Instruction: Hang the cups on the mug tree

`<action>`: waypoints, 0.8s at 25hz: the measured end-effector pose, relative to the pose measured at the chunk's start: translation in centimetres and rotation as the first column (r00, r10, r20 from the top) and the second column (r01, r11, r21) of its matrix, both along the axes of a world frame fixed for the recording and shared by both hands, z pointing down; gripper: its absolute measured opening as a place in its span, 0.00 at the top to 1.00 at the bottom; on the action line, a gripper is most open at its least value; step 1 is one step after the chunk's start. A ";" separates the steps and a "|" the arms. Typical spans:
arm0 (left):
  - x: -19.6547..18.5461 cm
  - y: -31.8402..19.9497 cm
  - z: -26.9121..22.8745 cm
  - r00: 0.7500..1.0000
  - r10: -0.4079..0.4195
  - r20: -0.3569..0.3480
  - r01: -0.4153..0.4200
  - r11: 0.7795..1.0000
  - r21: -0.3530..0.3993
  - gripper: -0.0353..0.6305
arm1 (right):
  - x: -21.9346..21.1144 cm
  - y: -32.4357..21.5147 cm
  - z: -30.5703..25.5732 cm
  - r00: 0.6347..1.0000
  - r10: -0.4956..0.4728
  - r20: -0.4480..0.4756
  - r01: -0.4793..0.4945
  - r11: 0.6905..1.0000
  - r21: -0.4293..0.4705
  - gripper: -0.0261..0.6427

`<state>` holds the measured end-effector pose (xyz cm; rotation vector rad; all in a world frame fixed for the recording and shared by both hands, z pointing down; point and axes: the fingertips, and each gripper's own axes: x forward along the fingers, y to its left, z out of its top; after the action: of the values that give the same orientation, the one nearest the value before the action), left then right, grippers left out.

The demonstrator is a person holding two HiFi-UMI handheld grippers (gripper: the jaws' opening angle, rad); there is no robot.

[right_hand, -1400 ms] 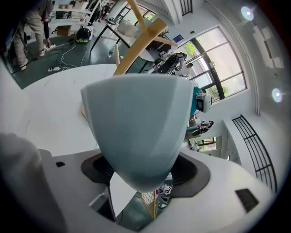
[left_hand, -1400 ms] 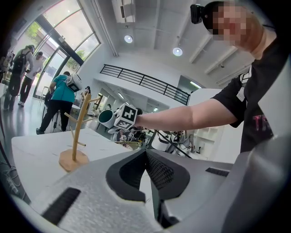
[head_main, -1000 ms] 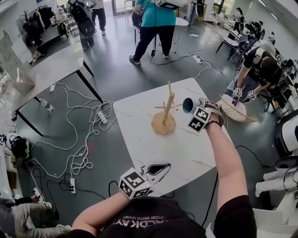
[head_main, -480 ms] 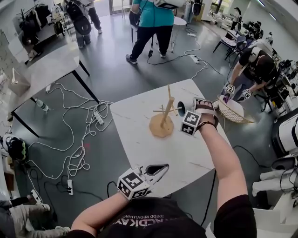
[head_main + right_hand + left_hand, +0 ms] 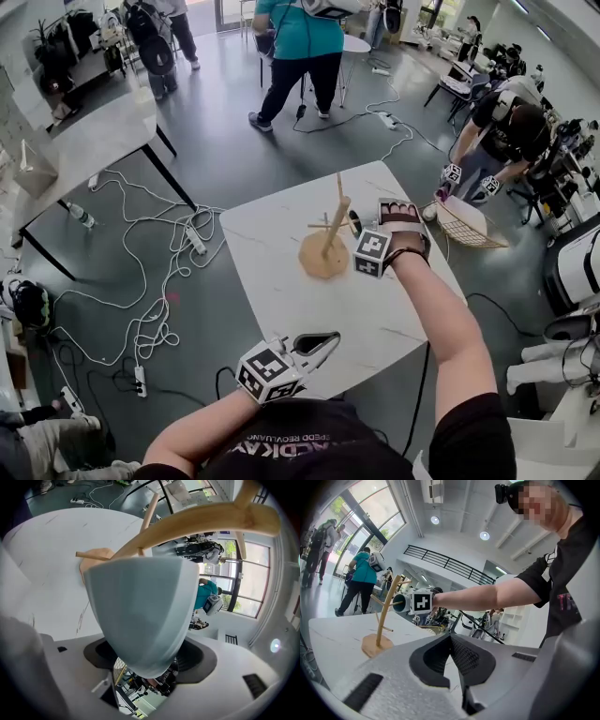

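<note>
Left gripper (image 5: pixel 451 639) looks closed; mug tree (image 5: pixel 386 613) stands beyond.

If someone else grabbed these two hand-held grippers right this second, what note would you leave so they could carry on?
Right gripper: shut on a pale cup, held up against the pegs of the mug tree.
Left gripper: shut, empty, by the near edge of the white table.
Done: one cup is picked up and is at the tree.
Left: no cup hangs on the tree yet. Slide the cup's handle onto a peg, probably the one just above the cup, then open the jaws. The handle is not visible, so check it has caught before letting go.
</note>
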<state>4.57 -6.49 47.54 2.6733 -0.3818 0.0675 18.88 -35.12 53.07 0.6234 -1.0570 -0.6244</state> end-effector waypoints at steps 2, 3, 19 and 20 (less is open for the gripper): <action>-0.2 0.2 0.0 1.000 -0.002 0.001 0.002 1.000 0.001 0.96 | -0.2 0.1 0.1 1.000 -0.005 -0.013 0.005 1.000 0.002 0.45; -0.3 0.3 0.1 1.000 -0.003 0.002 0.003 1.000 0.001 0.96 | -0.4 0.1 0.2 1.000 -0.008 -0.023 0.008 1.000 0.003 0.45; -1.3 0.9 0.3 1.000 -0.021 0.004 0.021 1.000 -0.004 0.96 | -1.1 0.4 1.5 0.996 -0.020 -0.086 0.019 1.000 -0.004 0.45; -1.3 0.9 0.3 1.000 -0.022 0.005 0.022 1.000 -0.005 0.96 | -1.1 0.5 1.7 0.996 -0.020 -0.090 0.019 1.000 -0.006 0.45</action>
<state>3.23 -5.54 47.89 2.6638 -0.4113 0.0678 17.78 -34.67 54.72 0.5760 -0.9815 -0.6609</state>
